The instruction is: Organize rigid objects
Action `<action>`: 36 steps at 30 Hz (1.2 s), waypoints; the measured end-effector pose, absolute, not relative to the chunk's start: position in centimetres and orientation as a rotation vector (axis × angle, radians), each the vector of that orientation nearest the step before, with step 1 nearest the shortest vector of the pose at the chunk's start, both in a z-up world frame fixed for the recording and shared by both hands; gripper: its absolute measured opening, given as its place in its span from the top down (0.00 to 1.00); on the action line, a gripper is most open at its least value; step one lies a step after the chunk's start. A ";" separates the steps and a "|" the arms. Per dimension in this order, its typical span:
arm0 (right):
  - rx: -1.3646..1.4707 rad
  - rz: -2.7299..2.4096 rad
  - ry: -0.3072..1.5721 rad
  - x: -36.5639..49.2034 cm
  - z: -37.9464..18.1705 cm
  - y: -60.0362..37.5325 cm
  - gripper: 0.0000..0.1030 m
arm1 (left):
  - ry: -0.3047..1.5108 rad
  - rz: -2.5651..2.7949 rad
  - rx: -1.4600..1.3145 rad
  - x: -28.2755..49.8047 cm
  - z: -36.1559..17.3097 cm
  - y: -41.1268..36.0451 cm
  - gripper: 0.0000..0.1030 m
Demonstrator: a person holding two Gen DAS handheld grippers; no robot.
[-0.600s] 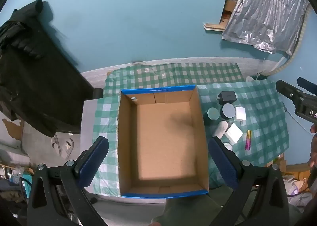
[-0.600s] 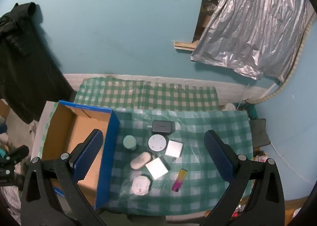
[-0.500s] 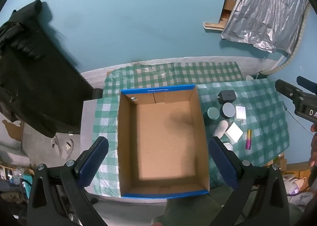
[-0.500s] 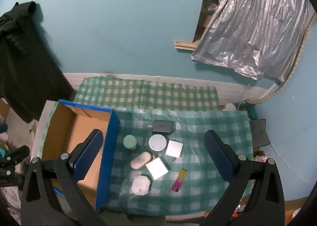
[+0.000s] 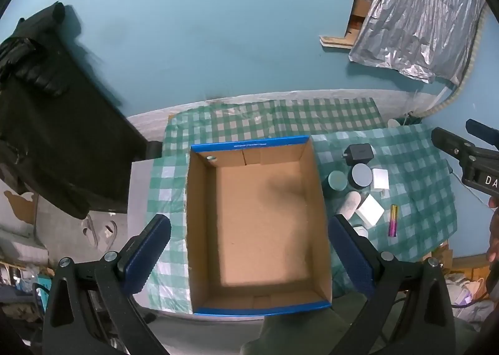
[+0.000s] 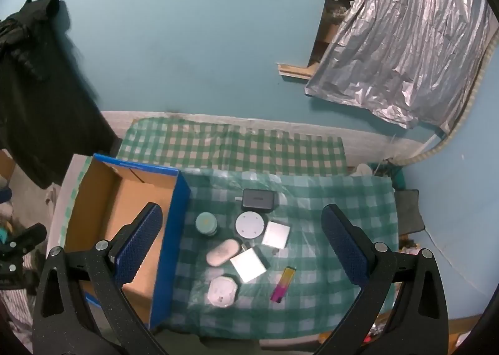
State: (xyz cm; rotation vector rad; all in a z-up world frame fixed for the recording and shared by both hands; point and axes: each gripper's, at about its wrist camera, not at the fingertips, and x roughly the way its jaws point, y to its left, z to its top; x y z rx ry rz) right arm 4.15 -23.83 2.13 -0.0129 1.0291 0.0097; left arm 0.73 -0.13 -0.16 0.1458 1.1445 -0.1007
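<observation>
The box (image 5: 259, 224) is seen open at the top, its floor bare, walled on all four sides. To its right, small things are packed close: a black charger (image 6: 259, 200), a green jar (image 6: 206, 223), a round disc (image 6: 250, 225), two white squares (image 6: 276, 234) (image 6: 248, 264), an oval case (image 6: 222, 252) and an octagonal case (image 6: 222, 291), several touching or nearly so. The coloured stick (image 6: 283, 284) lies apart, with cloth (image 6: 327, 199) bare on its right. The cloth beyond the charger is unoccupied. The box's blue wall (image 6: 173, 239) stands just beside the jar.
</observation>
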 end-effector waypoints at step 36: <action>-0.039 0.026 1.038 4.3 1.8 -24.0 0.02 | 1.145 -0.094 0.163 0.9 -0.2 -0.8 0.01</action>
